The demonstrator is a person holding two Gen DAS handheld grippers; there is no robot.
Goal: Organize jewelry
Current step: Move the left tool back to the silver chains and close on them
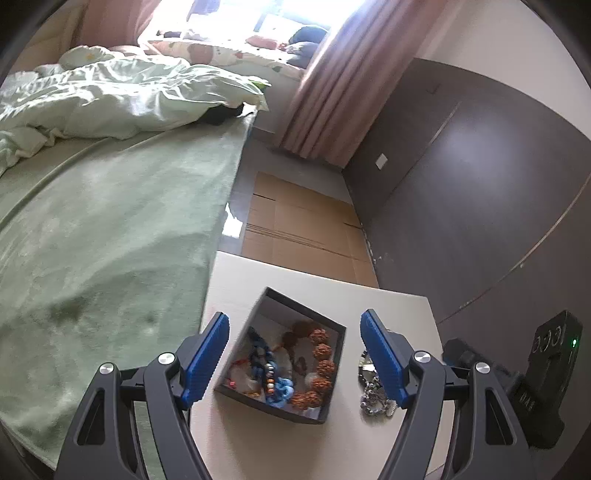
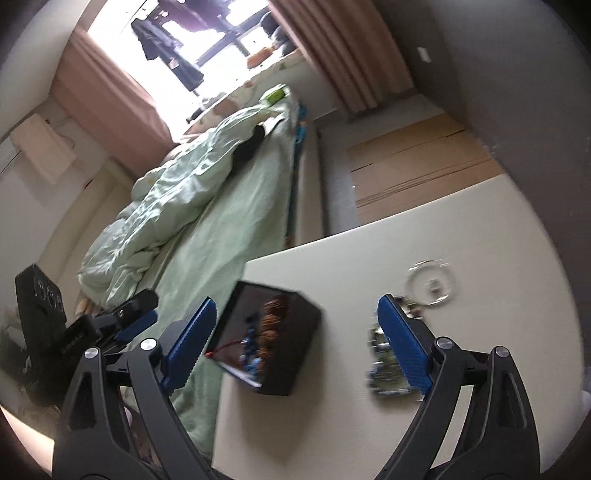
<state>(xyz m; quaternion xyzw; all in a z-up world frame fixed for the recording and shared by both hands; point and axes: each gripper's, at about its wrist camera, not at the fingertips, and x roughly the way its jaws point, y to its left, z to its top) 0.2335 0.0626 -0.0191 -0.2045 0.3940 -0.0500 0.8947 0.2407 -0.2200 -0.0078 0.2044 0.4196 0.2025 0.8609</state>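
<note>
Behind rt tool (image 2: 297, 339) pad: blurred beads (image 2: 386, 369).

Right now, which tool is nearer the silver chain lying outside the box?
Left. The left tool has one finger right over the silver chain; the right tool hangs farther back.

Daylight floods in from the window (image 1: 258, 18), blown out to white in both views. The left view is sharp, with glare on the dark wall (image 1: 480, 155). The right view is motion-blurred, smearing the box (image 2: 273, 343). Fisheye bending curves the edges, and the corners are black.
</note>
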